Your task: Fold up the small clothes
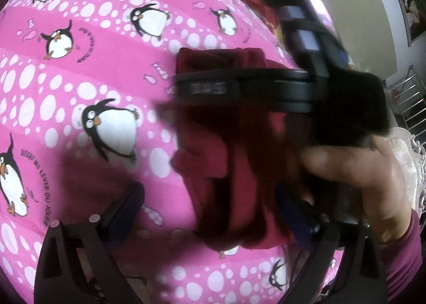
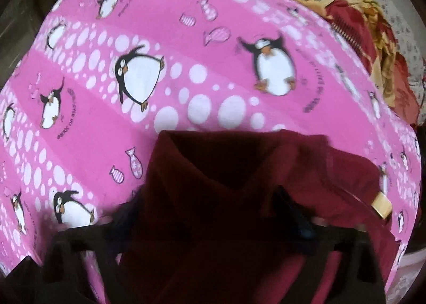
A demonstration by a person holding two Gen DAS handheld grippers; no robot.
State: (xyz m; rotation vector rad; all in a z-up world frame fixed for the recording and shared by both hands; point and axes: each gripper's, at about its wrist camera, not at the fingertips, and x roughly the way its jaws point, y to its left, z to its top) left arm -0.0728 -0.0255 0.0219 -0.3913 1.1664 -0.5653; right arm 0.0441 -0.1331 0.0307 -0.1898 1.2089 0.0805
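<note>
A dark maroon garment (image 1: 213, 160) lies bunched on the pink penguin-print sheet (image 1: 80, 82). In the left wrist view my left gripper (image 1: 210, 205) stands open, its left finger (image 1: 125, 202) on the sheet and its right finger (image 1: 295, 213) against the cloth. My right gripper (image 1: 239, 88) crosses the view above the garment, held by a hand (image 1: 359, 176), blurred. In the right wrist view the maroon garment (image 2: 239, 197) fills the space between the fingers (image 2: 295, 213) and covers them; whether they pinch it is hidden.
A red and yellow floral blanket (image 2: 346, 11) is heaped at the far right of the bed. A wall with a framed picture (image 1: 412, 13) and a metal railing (image 1: 410, 98) stand to the right. A tan label (image 2: 382, 208) shows on the garment.
</note>
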